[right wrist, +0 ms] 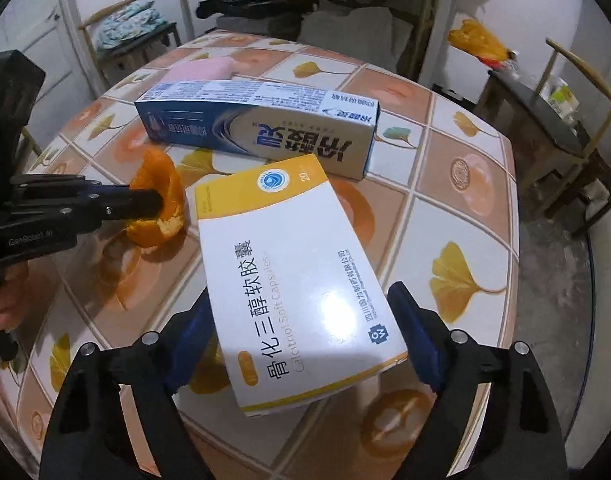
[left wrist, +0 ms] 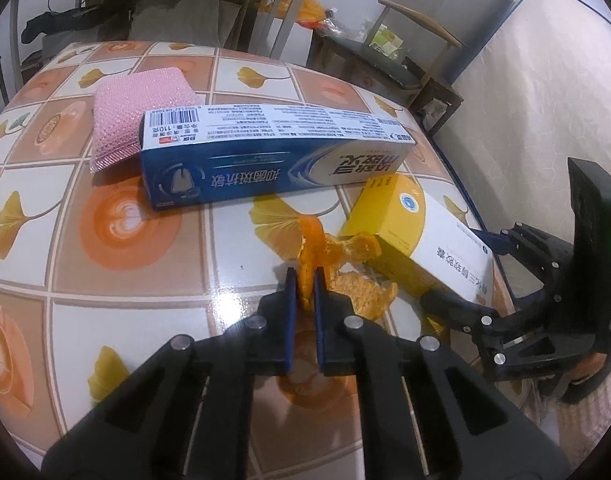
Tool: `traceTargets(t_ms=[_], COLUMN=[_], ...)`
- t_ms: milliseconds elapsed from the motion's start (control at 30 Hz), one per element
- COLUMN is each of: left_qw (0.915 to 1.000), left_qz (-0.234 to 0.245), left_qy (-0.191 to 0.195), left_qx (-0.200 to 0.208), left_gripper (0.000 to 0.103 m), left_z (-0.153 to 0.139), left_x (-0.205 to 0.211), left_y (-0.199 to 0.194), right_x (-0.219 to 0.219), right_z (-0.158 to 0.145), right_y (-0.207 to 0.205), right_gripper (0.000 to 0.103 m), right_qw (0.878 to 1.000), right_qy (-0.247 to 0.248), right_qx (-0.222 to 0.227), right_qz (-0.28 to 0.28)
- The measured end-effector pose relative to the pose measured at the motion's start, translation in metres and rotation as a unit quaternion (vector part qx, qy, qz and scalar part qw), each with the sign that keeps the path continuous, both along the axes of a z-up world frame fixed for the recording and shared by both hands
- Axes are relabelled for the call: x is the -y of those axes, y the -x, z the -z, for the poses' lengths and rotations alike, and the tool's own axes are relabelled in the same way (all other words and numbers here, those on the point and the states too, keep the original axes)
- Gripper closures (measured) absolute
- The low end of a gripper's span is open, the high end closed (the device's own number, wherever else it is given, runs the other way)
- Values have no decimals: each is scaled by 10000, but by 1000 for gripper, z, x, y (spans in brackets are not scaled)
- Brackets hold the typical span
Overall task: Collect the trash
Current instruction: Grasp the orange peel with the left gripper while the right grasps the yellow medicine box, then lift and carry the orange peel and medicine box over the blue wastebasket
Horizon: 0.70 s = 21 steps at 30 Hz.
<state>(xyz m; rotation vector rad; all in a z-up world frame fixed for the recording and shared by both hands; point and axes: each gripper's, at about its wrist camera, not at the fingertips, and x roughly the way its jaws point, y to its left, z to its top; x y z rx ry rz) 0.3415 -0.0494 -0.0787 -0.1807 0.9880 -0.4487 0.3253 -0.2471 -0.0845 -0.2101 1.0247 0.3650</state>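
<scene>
Left wrist view, left gripper [left wrist: 305,280] pinching orange peel [left wrist: 309,248] — right gripper [right wrist: 301,336] astride capsule box [right wrist: 293,280]

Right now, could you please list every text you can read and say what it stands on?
"Calcitriol Soft Capsules", "20": yellow box.
"骨化三醇软胶囊": yellow box.
"110克": blue box, beside its barcode.
"抑菌斑抗敏": blue box.
"GenRobot.AI": left gripper.
Fine print on both boxes: too small.

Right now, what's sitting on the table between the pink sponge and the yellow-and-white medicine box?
The long blue toothpaste box lies between the pink sponge and the medicine box; it touches or overlaps the sponge. The left wrist view shows it best.
</scene>
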Motion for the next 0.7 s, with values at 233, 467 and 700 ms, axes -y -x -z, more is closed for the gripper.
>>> traceTargets(t_ms=[233,467,700], left_qw=[9997,9976,9943], left_qz=[109,525,810], left_qy=[94,47,91], left_qx=[-212,-444,-691], left_gripper=[98,98,97], left_z=[-1,-3,-6], left_x=[-8,-22,-45], left_y=[19,67,127], right_x=[5,7,-12], right_z=[-9,-21,-30], right_y=[21,79,161], right_gripper=[22,23,23], right_qw=[9985,9935,9919], right_qy=[-255,-596,-633], right_qx=[-146,-314,-266], right_qz=[453,920,1071])
